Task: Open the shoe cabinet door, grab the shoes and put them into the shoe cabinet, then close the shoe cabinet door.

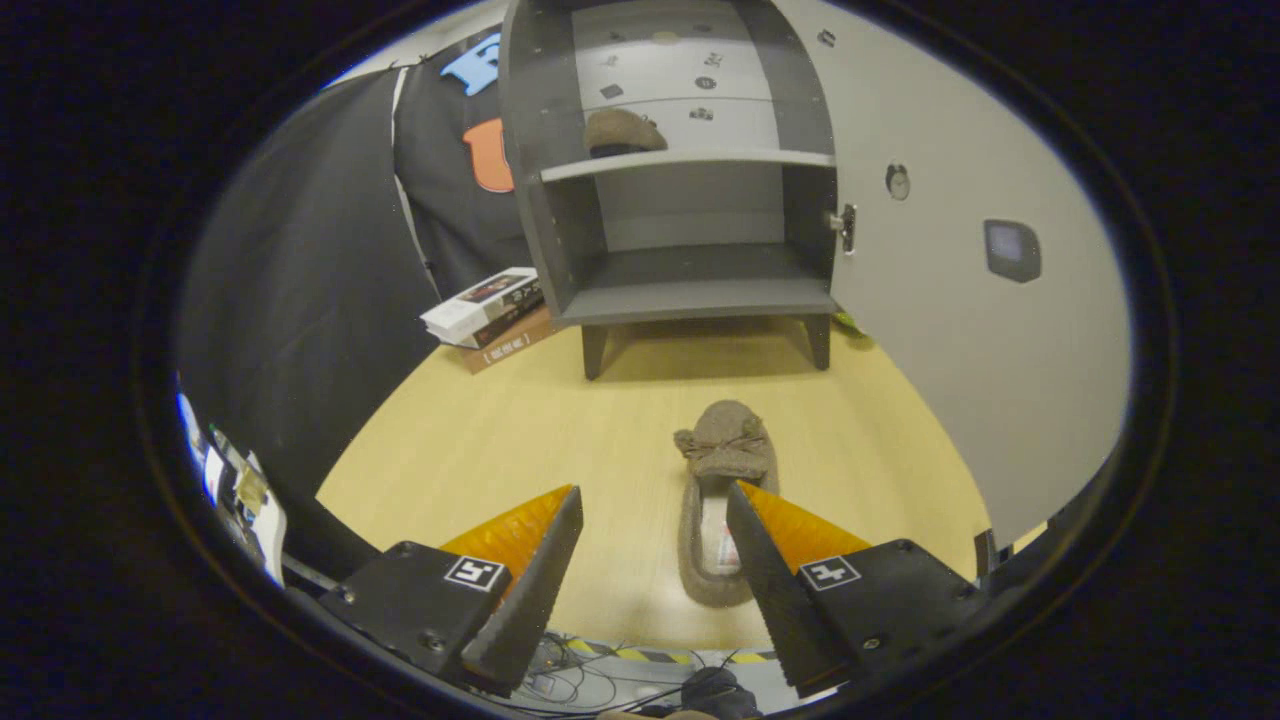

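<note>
From the gripper view, the gripper [655, 505] hangs above the pale wooden table [480, 440] with its fingers spread apart and nothing clamped between them. A brown slipper [722, 470] lies on the table just ahead of the fingers, toe pointing away; its heel end runs back beside the right finger, which overlaps its edge — whether the two touch cannot be told. Bare tabletop stretches ahead of the left finger and on past the slipper to the shoe cabinet [690, 290], so open room lies between the fingers and the cabinet's legs.

The cabinet stands beyond the slipper on short legs, its door [960, 330] swung wide open to the right of the gripper, the door's near edge reaching almost level with the right finger. Inside, the upper shelf [690, 160] carries a second brown slipper [622, 131]; the lower compartment [700, 270] holds nothing. To the left of the cabinet, a stack of books [492, 315] rests on the table — close against the cabinet's side.
</note>
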`<action>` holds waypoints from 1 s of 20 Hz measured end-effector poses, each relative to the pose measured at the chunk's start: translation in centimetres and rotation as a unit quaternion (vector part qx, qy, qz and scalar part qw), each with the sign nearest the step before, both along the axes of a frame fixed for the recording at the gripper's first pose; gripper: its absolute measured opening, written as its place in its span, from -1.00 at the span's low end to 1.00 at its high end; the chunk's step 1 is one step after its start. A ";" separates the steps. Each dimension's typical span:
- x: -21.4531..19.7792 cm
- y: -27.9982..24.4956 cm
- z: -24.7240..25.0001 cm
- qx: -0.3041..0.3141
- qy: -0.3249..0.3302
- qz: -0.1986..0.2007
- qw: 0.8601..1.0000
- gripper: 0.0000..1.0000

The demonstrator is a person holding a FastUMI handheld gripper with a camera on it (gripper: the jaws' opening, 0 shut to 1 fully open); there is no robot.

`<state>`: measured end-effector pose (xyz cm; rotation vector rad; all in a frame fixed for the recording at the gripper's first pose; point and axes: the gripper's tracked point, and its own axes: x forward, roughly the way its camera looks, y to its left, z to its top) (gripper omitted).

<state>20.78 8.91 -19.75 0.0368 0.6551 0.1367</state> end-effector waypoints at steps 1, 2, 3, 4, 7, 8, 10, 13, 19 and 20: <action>0.0 -0.2 -0.6 -0.005 0.011 0.002 1.000 0.85; -0.2 -0.3 -0.9 -0.009 0.024 0.001 1.000 0.85; -0.4 -0.6 -1.3 -0.011 0.039 -0.004 0.999 0.85; -0.4 -0.3 -1.5 -0.005 0.046 -0.006 0.999 0.84; -0.5 -0.5 -2.3 -0.009 0.076 -0.013 0.997 0.85; -0.6 -0.4 -2.2 -0.002 0.082 -0.015 0.996 0.85; 0.1 -0.3 -2.2 0.004 0.084 -0.021 0.996 0.85; -0.3 -0.5 -2.1 -0.006 0.089 -0.020 0.996 0.85; 0.6 -1.2 -1.7 -0.021 0.085 -0.018 0.996 0.46; 0.9 -2.1 -2.0 -0.022 0.086 -0.027 0.996 0.28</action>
